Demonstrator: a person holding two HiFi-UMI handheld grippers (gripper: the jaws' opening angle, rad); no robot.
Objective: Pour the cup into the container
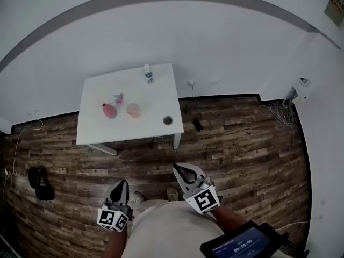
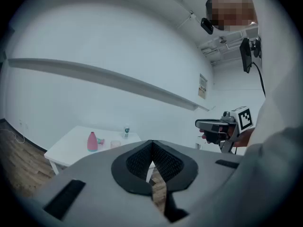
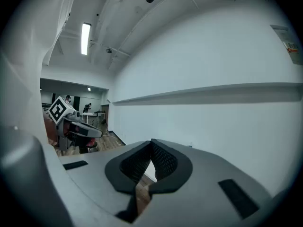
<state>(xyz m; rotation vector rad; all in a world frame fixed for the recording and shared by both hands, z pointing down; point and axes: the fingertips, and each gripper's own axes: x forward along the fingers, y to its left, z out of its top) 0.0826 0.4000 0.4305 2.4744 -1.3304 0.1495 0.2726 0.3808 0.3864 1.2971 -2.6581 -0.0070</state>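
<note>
While both tongs hang well short of the surface, nothing is gripped, so every risk lies ahead of us.

Head view: left tongs (image 1: 121, 185) and right tongs (image 1: 179, 170) sit close to our body over the wooden floor (image 1: 242, 144), well apart from the white surface (image 1: 94, 136). The cup (image 1: 133, 110) stands near its middle, just beside the pink container (image 1: 109, 110). A small bottle (image 1: 148, 74) stands at the far edge and a round thing (image 1: 167, 120) near the right corner. Cup and container stand so close that we judge a sloppy approach could knock one over. Over-clamping may buckle the cup.

Left gripper view: left tongs (image 2: 152, 150) have pads together, nothing between. This side-on look adds what the head view lacks: the container (image 2: 92, 141) narrows at the top, so a fast tilt could spill past it.

Right gripper view: right tongs (image 3: 151, 149) are together too, empty. They face the wall (image 3: 227, 126). No cup or container shows, so we get no aiming help here.
</note>
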